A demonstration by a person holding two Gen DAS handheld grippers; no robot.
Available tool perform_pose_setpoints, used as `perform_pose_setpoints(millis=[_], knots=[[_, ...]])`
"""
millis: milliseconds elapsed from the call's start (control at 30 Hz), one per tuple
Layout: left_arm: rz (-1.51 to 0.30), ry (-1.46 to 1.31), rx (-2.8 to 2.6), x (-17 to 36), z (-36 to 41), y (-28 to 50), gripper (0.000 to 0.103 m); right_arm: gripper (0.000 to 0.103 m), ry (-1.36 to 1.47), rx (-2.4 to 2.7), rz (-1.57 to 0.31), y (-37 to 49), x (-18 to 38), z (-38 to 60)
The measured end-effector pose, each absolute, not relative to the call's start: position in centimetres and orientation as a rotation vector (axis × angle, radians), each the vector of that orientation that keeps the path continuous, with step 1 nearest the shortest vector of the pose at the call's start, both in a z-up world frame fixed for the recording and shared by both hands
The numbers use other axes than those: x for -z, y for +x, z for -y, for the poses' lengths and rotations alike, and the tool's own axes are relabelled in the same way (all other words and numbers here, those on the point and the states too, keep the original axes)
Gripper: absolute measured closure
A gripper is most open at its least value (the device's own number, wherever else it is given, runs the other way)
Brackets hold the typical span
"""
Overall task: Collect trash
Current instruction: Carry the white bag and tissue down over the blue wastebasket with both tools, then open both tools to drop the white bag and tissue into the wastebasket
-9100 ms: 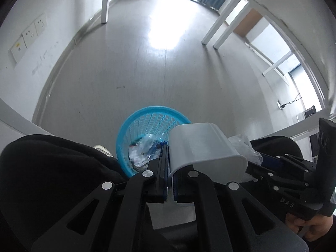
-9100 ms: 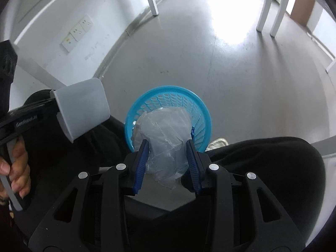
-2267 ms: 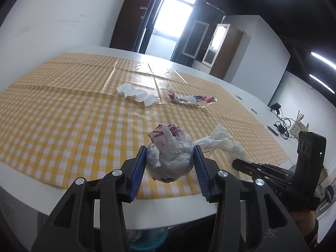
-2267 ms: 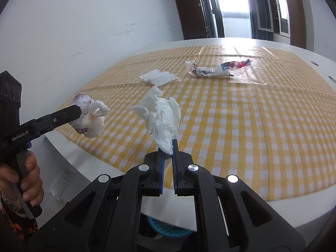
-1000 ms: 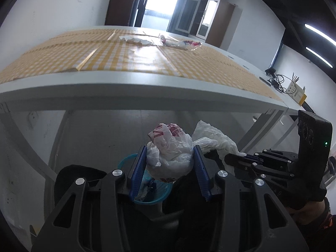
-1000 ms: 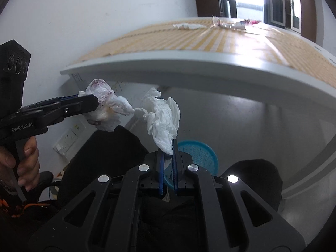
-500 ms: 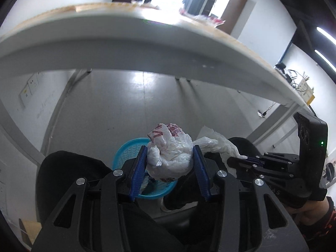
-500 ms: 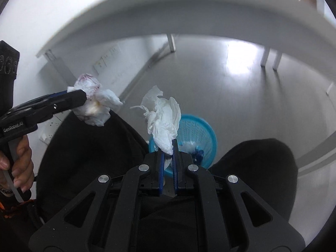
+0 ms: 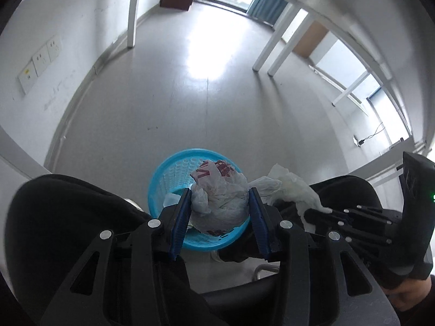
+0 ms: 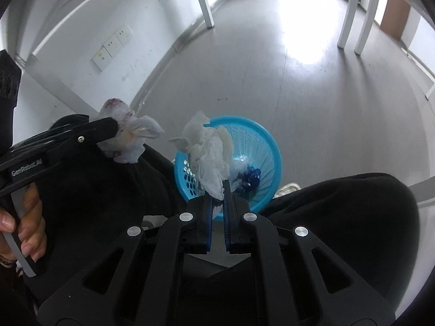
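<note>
Inside the blue basket (image 10: 267, 146), only the right view shows, perhaps, a blue wrapper (image 10: 251, 175).

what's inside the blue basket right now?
In the blue basket, the right wrist view shows clear plastic wrapping and a dark blue wrapper at the bottom. The crumpled tissue in the right gripper covers the rest.

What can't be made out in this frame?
- Bin contents: left view, the bag in the left gripper covers them.
- Bin floor: right view, the tissue in the right gripper hides part.
- Red print on bag: crumpled, unreadable.
</note>
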State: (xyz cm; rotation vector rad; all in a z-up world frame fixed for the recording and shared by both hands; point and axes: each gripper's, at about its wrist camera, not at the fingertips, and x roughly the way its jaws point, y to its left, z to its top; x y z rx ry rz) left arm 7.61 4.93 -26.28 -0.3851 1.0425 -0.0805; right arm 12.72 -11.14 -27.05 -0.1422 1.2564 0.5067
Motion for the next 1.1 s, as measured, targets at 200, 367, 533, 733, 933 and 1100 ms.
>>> perform_pose_setpoints(millis=[200, 367, 533, 733, 933, 1100], knots=[[-1.129, -0.437, 0.052, 29.0, -5.6, 10.1, 0.062, 0.097, -0.140, -0.468, -1.344, 14.8, 30.3, 10.9], [-1.178, -0.471, 0.020, 30.8, -6.1, 12.1, 0.062, 0.097, -0.136, -0.451, -1.390, 16.8, 32.6, 10.2], [-1.222, -0.483, -0.003, 32.7, -5.9, 13.9, 0.062, 0.097, -0.112, -0.429, -1.448, 18.4, 35.1, 9.7], [-1.280, -0.530, -0.030, 35.0, -6.1, 15.4, 0.061, 0.097, -0.068, -0.408, -1.522, 20.1, 38.0, 9.2], [-1.325, -0.565, -0.068, 37.3, -6.8, 17.1, 0.061, 0.097, -0.042, -0.364, -1.596, 22.1, 41.5, 8.7], [-1.359, -0.577, -0.096, 38.5, -6.8, 18.2, 0.062, 0.097, -0.018, -0.338, -1.634, 22.8, 43.2, 9.4]])
